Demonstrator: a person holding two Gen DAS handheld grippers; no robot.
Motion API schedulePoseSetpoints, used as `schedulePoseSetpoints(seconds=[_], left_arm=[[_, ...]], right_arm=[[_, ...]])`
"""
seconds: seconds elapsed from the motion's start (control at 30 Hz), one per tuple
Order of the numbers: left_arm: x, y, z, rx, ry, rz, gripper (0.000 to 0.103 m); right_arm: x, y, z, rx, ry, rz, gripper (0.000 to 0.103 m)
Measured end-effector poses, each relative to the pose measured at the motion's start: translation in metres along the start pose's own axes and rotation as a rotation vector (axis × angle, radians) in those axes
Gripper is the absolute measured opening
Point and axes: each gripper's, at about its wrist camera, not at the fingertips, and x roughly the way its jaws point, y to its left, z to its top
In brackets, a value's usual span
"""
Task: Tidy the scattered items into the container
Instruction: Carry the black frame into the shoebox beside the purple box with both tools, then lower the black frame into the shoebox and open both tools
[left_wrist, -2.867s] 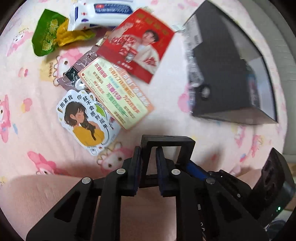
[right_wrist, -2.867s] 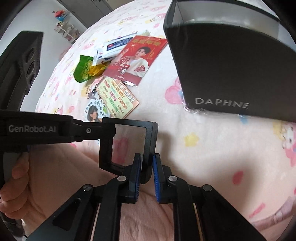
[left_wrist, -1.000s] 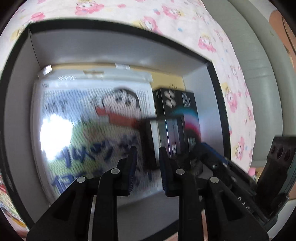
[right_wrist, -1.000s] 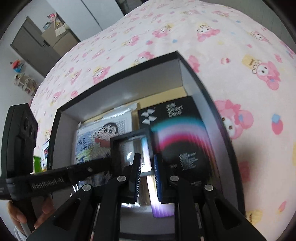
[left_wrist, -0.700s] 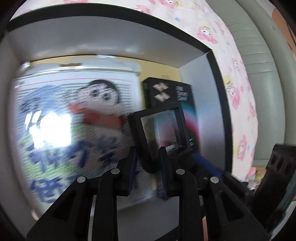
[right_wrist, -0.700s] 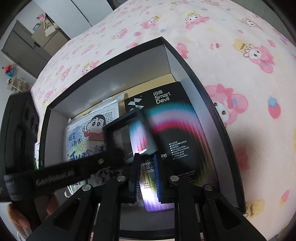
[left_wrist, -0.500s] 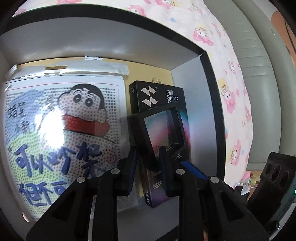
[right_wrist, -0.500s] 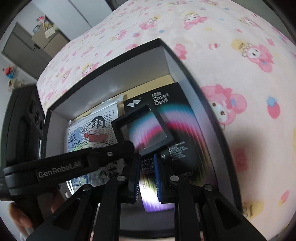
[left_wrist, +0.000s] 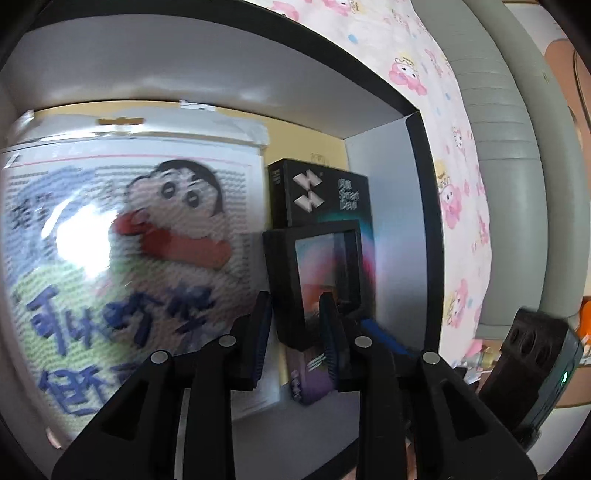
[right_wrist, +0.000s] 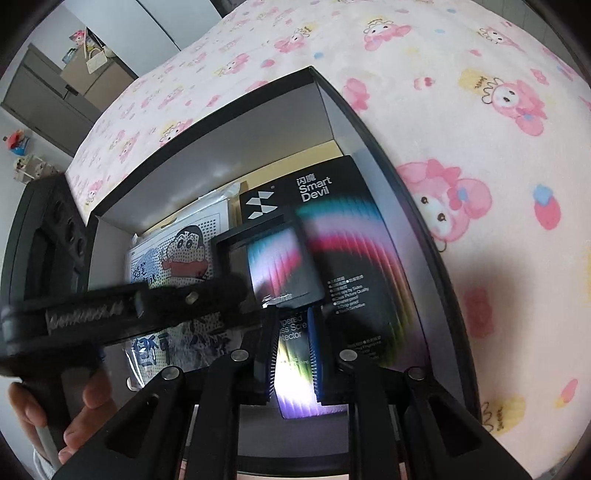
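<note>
Black open-topped box (right_wrist: 332, 99) already holds cartoon cross-stitch packet (left_wrist: 122, 266) and black screen-protector carton (right_wrist: 354, 236), centre frame. Left gripper (left_wrist: 295, 328) jaws opening around small black transparent frame (left_wrist: 321, 273); right gripper (right_wrist: 291, 350) together, empty. Whether other items remain outside cannot be told.

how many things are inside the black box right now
3: a cartoon packet on the left, a Smart Devil box along the right wall, and a small black frame over it. More may lie underneath.

Both wrist cameras look steeply down, close above the open black box (left_wrist: 417, 122), each along its own fingers. Both views share the box interior and the Smart Devil package (right_wrist: 332, 206).
</note>
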Motion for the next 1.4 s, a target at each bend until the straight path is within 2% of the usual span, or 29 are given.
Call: schedulePoseSetpoints(seconds=[0.1, 0.2, 0.3, 0.47, 0.63, 0.77, 0.87, 0.93, 1.07, 1.13, 1.27, 1.33, 1.4], left_arm=[[0.005, -0.006, 0.01, -0.024, -0.012, -0.036, 0.025], [0.002, -0.01, 0.007, -0.013, -0.02, -0.035, 0.025], [-0.003, -0.008, 0.0, 0.004, -0.013, 0.016, 0.025], [-0.021, -0.01, -0.01, 0.082, -0.028, 0.111, 0.025], [-0.031, -0.014, -0.016, 0.145, -0.046, 0.2, 0.025], [-0.042, -0.015, -0.01, 0.11, -0.137, 0.24, 0.025], [-0.036, -0.017, -0.017, 0.15, -0.111, 0.216, 0.025], [-0.023, -0.022, -0.02, 0.189, -0.077, 0.234, 0.025], [0.003, -0.019, -0.008, 0.21, -0.031, 0.256, 0.019], [0.016, -0.023, 0.006, 0.209, -0.018, 0.252, 0.018], [0.02, -0.023, 0.017, 0.198, -0.014, 0.225, 0.018], [0.018, -0.018, 0.022, 0.169, -0.04, 0.217, 0.018], [0.011, -0.012, 0.029, 0.13, -0.065, 0.178, 0.019]], right_arm=[[0.0, 0.001, -0.001, -0.015, -0.007, -0.004, 0.013], [0.001, -0.002, 0.0, -0.007, -0.001, -0.012, 0.013], [0.0, -0.004, 0.0, -0.005, -0.006, -0.007, 0.013], [0.011, -0.003, 0.007, -0.007, 0.044, 0.015, 0.013], [0.023, 0.001, 0.033, -0.071, 0.099, 0.003, 0.013], [0.025, -0.007, 0.041, -0.01, 0.105, 0.048, 0.013], [0.016, -0.004, 0.035, -0.047, 0.072, -0.017, 0.013], [0.008, -0.004, 0.032, -0.063, 0.038, -0.029, 0.013], [0.012, -0.004, 0.033, -0.085, 0.042, -0.063, 0.012], [0.014, -0.004, 0.035, -0.09, 0.045, -0.051, 0.012], [0.019, -0.006, 0.039, -0.096, 0.069, -0.014, 0.012], [0.028, -0.004, 0.05, -0.112, 0.116, 0.008, 0.012], [0.028, 0.002, 0.058, -0.166, 0.113, -0.019, 0.012]])
